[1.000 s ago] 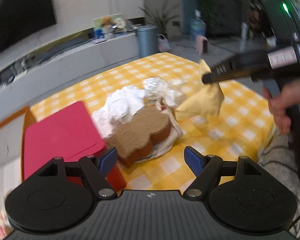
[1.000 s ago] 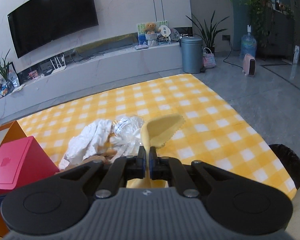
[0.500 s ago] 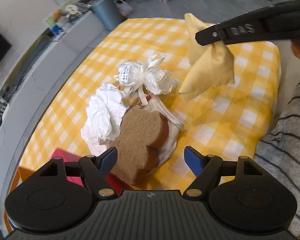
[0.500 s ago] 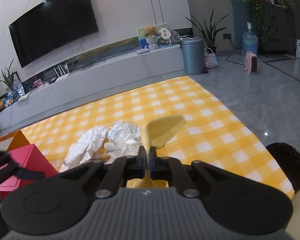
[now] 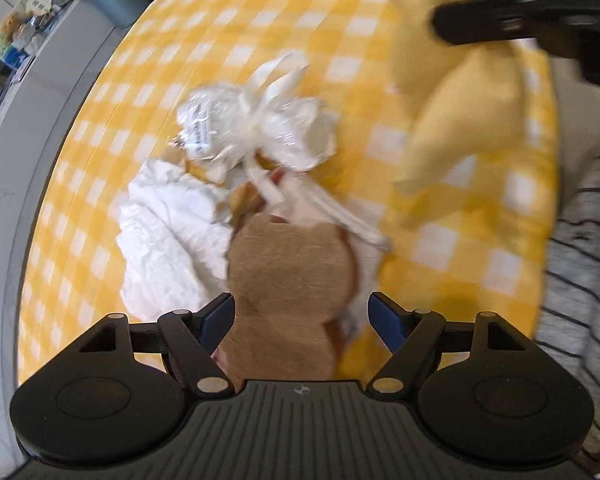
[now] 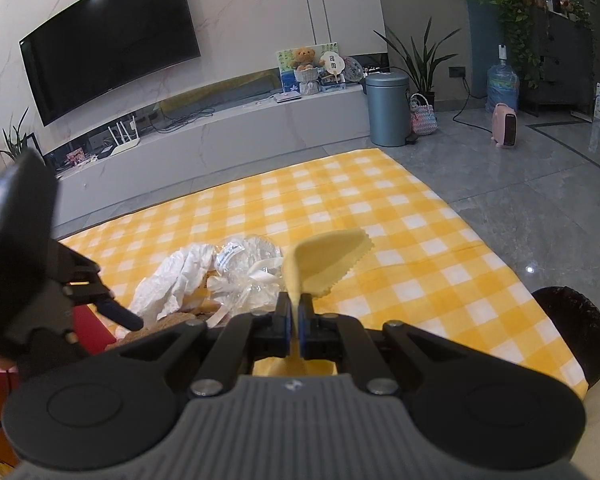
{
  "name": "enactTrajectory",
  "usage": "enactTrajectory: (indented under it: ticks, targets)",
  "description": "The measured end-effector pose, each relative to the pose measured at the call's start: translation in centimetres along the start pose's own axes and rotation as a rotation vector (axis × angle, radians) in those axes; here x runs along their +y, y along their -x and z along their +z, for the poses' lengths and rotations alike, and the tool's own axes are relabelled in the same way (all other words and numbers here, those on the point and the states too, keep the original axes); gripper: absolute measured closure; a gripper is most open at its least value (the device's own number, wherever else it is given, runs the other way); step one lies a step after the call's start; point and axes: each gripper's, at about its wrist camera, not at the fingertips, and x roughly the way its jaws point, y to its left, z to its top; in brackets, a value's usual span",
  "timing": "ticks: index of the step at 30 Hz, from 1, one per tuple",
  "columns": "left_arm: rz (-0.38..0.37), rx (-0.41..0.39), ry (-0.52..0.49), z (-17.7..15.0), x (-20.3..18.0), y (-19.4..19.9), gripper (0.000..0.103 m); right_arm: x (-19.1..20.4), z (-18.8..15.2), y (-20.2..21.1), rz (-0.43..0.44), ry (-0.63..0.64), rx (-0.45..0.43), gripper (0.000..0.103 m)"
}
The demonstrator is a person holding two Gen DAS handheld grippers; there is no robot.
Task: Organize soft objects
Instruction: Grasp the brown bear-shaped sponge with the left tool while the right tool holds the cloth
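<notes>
A brown fuzzy bear-shaped cushion [image 5: 288,276] lies on the yellow checked cloth [image 5: 228,40], with a crumpled white cloth [image 5: 168,224] to its left and a clear wrapped bundle tied with a white ribbon [image 5: 256,128] beyond it. My left gripper [image 5: 300,316] points steeply down over the brown cushion, its blue-padded jaws wide open on either side of it without pressing. My right gripper [image 6: 295,320] is shut on a yellow cloth [image 6: 324,256] with a zigzag edge, held above the table; the same yellow cloth [image 5: 468,96] hangs at the upper right of the left wrist view.
A red box [image 6: 96,336] stands at the table's left edge. A person's striped sleeve [image 5: 580,264] is at the right. Beyond the table are a TV console [image 6: 220,136], a grey bin [image 6: 388,108] and a tiled floor.
My left gripper has swung over the pile and tipped downward, closing in on the brown cushion; the red box has left its view. The right gripper has stayed still with the yellow cloth.
</notes>
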Motion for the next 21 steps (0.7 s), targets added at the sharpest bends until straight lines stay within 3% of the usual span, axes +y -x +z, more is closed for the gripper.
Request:
enactTrajectory:
  ticks: [7, 9, 16, 19, 21]
  targets:
    - [-0.067, 0.046, 0.043, 0.8, 1.4, -2.5, 0.011, 0.0, 0.1, 0.6, -0.007, 0.001, -0.029, 0.102]
    - [-0.09, 0.053, 0.062, 0.8, 1.7, -2.8, 0.015, -0.1, 0.1, 0.5, -0.008, -0.003, -0.028, 0.102]
    - [-0.083, 0.088, 0.134, 0.9, 1.8, -2.1, 0.019, -0.1, 0.1, 0.4, -0.018, -0.006, -0.023, 0.102]
    - [-0.056, 0.061, 0.17, 0.7, 2.0, -1.0, 0.019, 0.1, 0.1, 0.4, -0.018, 0.001, -0.023, 0.102]
    - [-0.082, 0.02, 0.216, 0.3, 2.4, 0.2, 0.019, 0.1, 0.1, 0.4, -0.021, -0.001, -0.024, 0.102]
